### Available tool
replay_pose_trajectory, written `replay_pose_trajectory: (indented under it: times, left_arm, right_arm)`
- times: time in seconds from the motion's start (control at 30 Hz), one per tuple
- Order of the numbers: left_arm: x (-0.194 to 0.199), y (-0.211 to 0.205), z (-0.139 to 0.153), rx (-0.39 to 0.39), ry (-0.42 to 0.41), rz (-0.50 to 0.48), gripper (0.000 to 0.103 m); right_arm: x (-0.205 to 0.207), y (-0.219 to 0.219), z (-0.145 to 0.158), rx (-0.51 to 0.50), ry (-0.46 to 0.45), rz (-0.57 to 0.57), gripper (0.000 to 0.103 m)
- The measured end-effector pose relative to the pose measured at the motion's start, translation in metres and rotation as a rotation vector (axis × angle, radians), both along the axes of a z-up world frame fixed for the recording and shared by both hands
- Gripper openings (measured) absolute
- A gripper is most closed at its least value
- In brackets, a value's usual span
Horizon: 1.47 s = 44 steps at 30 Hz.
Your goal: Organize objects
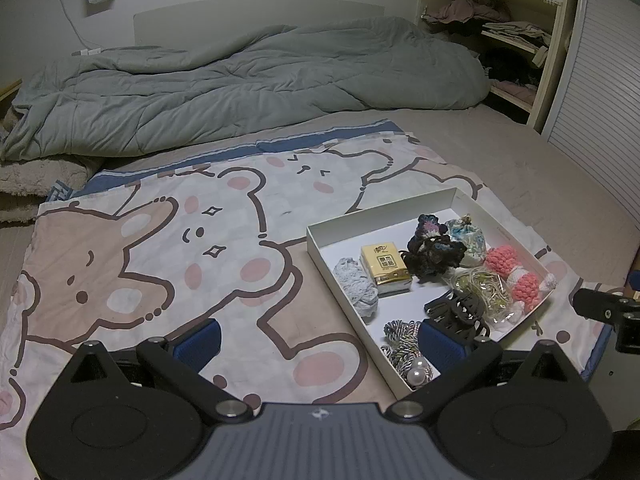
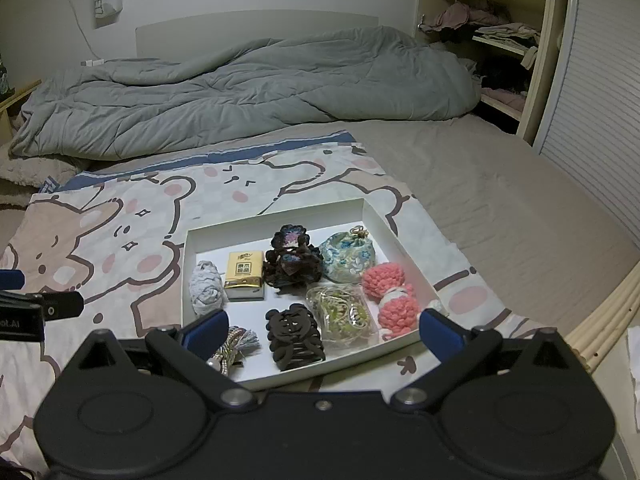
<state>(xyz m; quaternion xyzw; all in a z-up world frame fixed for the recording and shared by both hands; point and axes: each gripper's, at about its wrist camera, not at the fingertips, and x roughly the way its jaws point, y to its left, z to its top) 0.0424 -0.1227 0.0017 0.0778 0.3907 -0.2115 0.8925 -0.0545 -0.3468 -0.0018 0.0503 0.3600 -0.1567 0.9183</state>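
Note:
A shallow white box (image 2: 376,216) (image 1: 320,246) lies on a cartoon bear cloth (image 1: 160,240) spread over the bed. Inside it sit a yellow tissue pack (image 2: 243,276) (image 1: 385,267), a grey scrunchie (image 2: 206,288), a dark crochet piece (image 2: 292,262), a floral pouch (image 2: 348,256), a pink knitted piece (image 2: 390,292), a clear bag of cords (image 2: 342,314), a black hair claw (image 2: 296,336) (image 1: 458,312) and a braided tassel with pearls (image 1: 406,354). My right gripper (image 2: 322,334) hovers open over the box's near edge. My left gripper (image 1: 320,342) is open above the cloth beside the box's left corner.
A rumpled grey quilt (image 1: 240,84) lies across the far half of the bed. Open shelves with folded clothes (image 1: 500,28) and a slatted door (image 1: 600,100) stand at the right. Bare beige sheet (image 2: 500,200) lies right of the cloth.

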Motion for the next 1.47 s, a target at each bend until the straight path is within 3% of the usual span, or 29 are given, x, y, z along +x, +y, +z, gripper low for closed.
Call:
replay_pose_trajectory:
  times: [1.47]
  left_arm:
    - [-0.0012,0.0012,0.0003,-0.001,0.005,0.002,0.103]
  right_arm:
    - [0.0007,0.0026,0.0015,0.002,-0.002,-0.005,0.103]
